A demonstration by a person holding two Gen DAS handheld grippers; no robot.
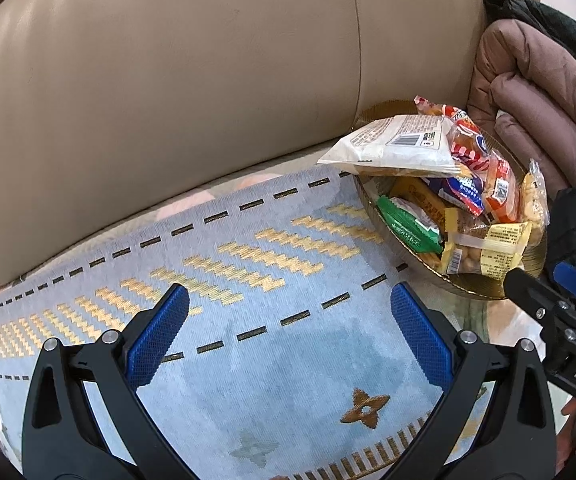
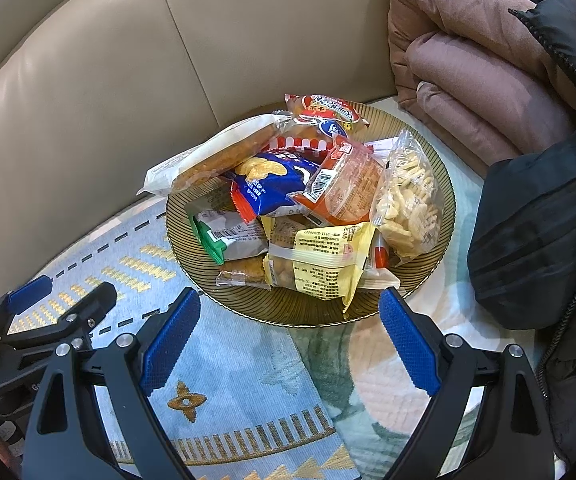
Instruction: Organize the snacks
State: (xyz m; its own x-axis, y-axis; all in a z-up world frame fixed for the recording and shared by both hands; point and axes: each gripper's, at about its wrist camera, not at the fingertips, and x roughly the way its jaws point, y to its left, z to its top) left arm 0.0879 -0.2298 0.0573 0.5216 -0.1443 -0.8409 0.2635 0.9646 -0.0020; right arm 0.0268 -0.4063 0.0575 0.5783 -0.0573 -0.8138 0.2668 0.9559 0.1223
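Note:
A round ribbed amber plate (image 2: 442, 184) sits on a sofa seat, heaped with several wrapped snacks: a long white bread packet (image 2: 211, 152), a blue chip bag (image 2: 271, 184), an orange-wrapped cake (image 2: 348, 182), a clear bag of crackers (image 2: 408, 200), a yellow packet (image 2: 320, 258) and a green-and-grey packet (image 2: 227, 238). My right gripper (image 2: 290, 300) stands open just in front of the plate's near rim, nothing between its fingers. My left gripper (image 1: 290, 296) is open over the bare blue mat, with the plate (image 1: 468, 286) at its right. The white packet (image 1: 396, 142) overhangs the plate's left edge.
A blue and gold patterned mat (image 1: 247, 280) covers the seat of a beige leather sofa (image 1: 167, 80). A folded pink padded blanket (image 2: 468, 60) and a black jacket (image 2: 536, 220) lie right of the plate. The left gripper's body (image 2: 47, 320) shows at the right wrist view's lower left.

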